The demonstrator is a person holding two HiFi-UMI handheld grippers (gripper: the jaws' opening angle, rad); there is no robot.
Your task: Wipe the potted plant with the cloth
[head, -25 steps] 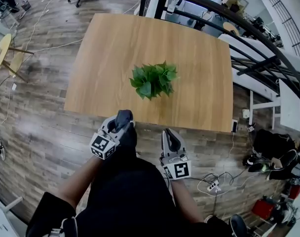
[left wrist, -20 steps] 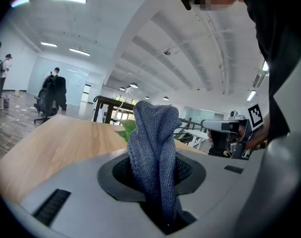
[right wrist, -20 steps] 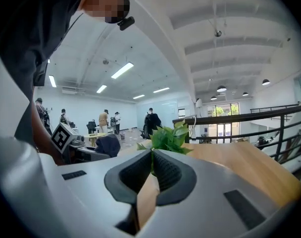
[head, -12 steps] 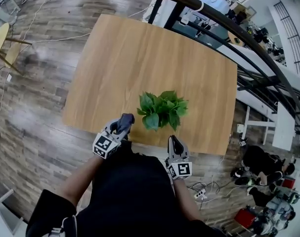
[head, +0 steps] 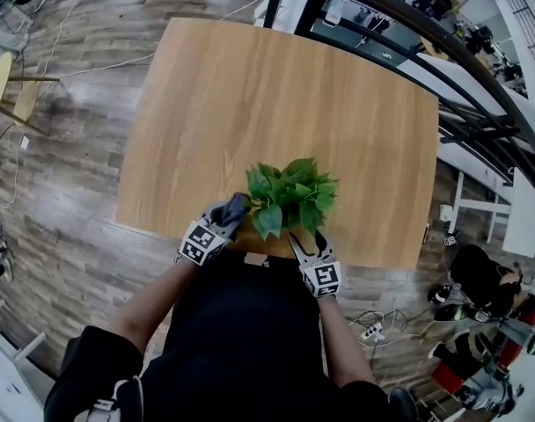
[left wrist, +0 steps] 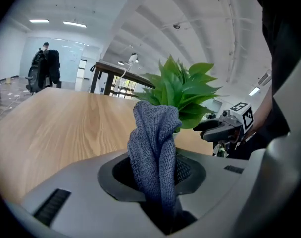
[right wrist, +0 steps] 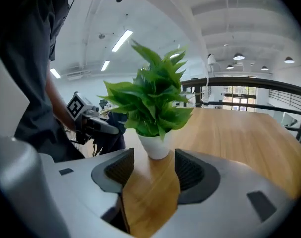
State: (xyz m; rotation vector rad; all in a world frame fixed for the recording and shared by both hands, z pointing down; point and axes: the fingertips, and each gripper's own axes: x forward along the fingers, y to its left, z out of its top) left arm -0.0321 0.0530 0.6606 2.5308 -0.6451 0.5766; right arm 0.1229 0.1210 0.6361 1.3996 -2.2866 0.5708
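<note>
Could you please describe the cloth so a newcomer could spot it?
On the wooden table, find the potted plant near the front edge. Just left of it, the left claw pinches the cloth: blue-grey, knitted, unlike the green leaves beside it.

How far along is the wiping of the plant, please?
Done: the cloth is clamped in the left claw. In hand: both claws flank the plant near the table edge; the right claw is opening, only bare table between its jaws, the pot just ahead. Left: the wiping itself; whether the cloth touches a leaf yet is unclear.
</note>
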